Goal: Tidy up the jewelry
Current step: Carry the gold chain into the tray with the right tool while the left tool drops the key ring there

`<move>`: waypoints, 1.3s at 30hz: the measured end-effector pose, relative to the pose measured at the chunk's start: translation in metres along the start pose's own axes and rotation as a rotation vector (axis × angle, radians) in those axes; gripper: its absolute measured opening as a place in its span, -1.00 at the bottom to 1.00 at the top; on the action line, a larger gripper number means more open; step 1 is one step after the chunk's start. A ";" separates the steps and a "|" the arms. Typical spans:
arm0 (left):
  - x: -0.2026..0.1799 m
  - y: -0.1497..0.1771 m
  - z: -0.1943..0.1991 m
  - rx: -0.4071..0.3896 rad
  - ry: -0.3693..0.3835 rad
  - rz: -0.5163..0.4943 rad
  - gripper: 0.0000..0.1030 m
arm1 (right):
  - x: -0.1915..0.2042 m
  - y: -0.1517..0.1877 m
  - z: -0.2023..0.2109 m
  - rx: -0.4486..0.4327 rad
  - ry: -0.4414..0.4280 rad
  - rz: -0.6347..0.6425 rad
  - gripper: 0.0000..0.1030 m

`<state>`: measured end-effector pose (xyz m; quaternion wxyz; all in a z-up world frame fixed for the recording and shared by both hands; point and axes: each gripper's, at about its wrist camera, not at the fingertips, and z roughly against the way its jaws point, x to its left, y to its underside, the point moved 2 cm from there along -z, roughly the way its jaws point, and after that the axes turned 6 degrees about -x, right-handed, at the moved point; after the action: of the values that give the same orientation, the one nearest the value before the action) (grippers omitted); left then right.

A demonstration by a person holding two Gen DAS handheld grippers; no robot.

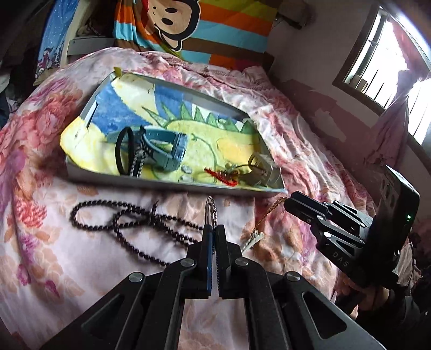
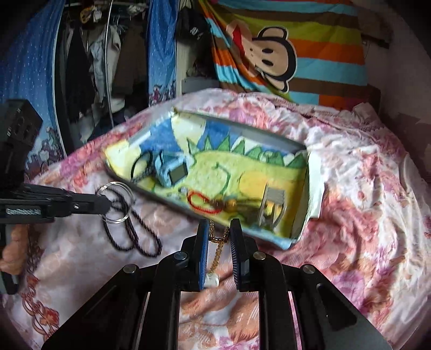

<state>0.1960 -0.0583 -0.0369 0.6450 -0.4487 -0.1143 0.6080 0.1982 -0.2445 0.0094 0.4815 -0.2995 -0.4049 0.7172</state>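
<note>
A bed [image 1: 80, 258] with a pink floral cover fills the left wrist view, a window [image 1: 385, 64] at the right and a striped monkey blanket [image 1: 188, 24] behind. One tray [image 1: 172, 185], lined with a dinosaur towel [image 1: 204, 134], lies on the bed. In it: one blue watch [image 1: 172, 150], one black band [image 1: 124, 150], one red cord [image 1: 221, 176] and one metal clip [image 1: 265, 169]. On the cover in front of the tray lies one string of dark beads [image 1: 129, 228]. The left claw [image 1: 214, 228] is nearly closed, pinching one silver ring [image 1: 210, 212] upright between its two fingers. To the right, the right claw [image 1: 289, 202] is at one gold chain [image 1: 265, 215] whose pale pendant [image 1: 252, 239] rests on the cover.

In the right wrist view, hanging clothes [image 2: 89, 59] show at the upper left. The tray [image 2: 150, 192] sits ahead with the watch [image 2: 172, 172], band [image 2: 140, 164], cord [image 2: 199, 202] and clip [image 2: 272, 204] inside. The right claw [image 2: 218, 228] stands moderately open, the chain [image 2: 219, 247] draped between its fingers, touching the left pad; whether it is gripped I cannot tell. The pendant [image 2: 211, 281] lies below. At left, the left claw [image 2: 106, 203] holds the ring [image 2: 115, 202] above the beads [image 2: 137, 237].
</note>
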 end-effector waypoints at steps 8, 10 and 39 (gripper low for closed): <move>0.001 -0.036 -0.002 -0.086 0.056 -0.031 -0.95 | -0.013 -0.048 0.020 -0.184 -0.011 -0.072 -0.73; 0.002 -0.046 -0.004 -0.098 0.071 -0.032 -0.95 | -0.015 -0.056 0.017 -0.210 -0.014 -0.088 -0.73; 0.025 -0.053 -0.093 0.063 -0.024 0.034 -0.95 | -0.026 0.000 -0.077 0.049 0.019 -0.159 -0.72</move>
<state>0.3029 -0.0697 -0.0621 0.6472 -0.4226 -0.0951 0.6273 0.2703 -0.2461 -0.0277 0.5478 -0.2614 -0.4053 0.6836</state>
